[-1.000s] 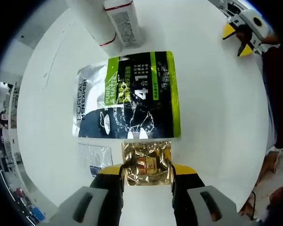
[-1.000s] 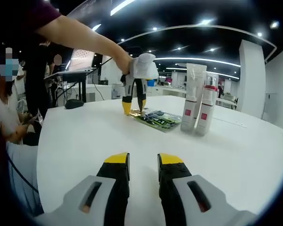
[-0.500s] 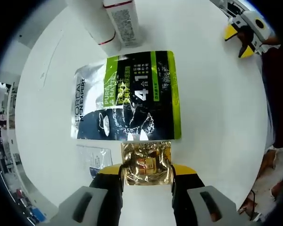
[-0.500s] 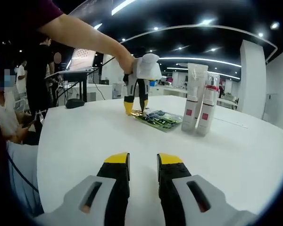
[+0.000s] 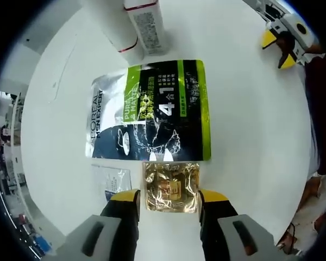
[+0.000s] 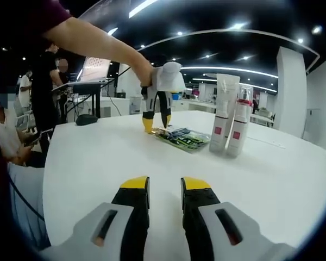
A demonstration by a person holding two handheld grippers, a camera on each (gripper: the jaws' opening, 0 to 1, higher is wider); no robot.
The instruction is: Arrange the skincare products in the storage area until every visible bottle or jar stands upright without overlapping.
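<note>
— Two yellow-tipped jaws of the left gripper [image 5: 165,197] stand wide apart, one on each side of a gold foil sachet [image 5: 171,186] lying flat on the white table [image 5: 250,119]. Whether they touch its edges I cannot tell.

— And beside that sachet?

— Just beside it lies a small clear sachet [image 5: 114,182] with a blue patch, flat too. Beyond the gold one, its edge touching or just overlapping, lies a large black, green and silver mask pouch [image 5: 150,111]. Past the pouch stand a white tube [image 5: 113,27] and a white bottle with a red band [image 5: 146,22], side by side, seen from above.

— What of the right gripper?

— From its own camera the right gripper [image 6: 164,187] hangs just over bare table, jaws set narrowly apart, nothing between them. Farther off, the left gripper points straight down at the flat packets, a person's hand [image 6: 143,72] on it. To the right of the packets the tube and the bottle stand upright, close together, perhaps touching. Other people stand in the background.
</note>
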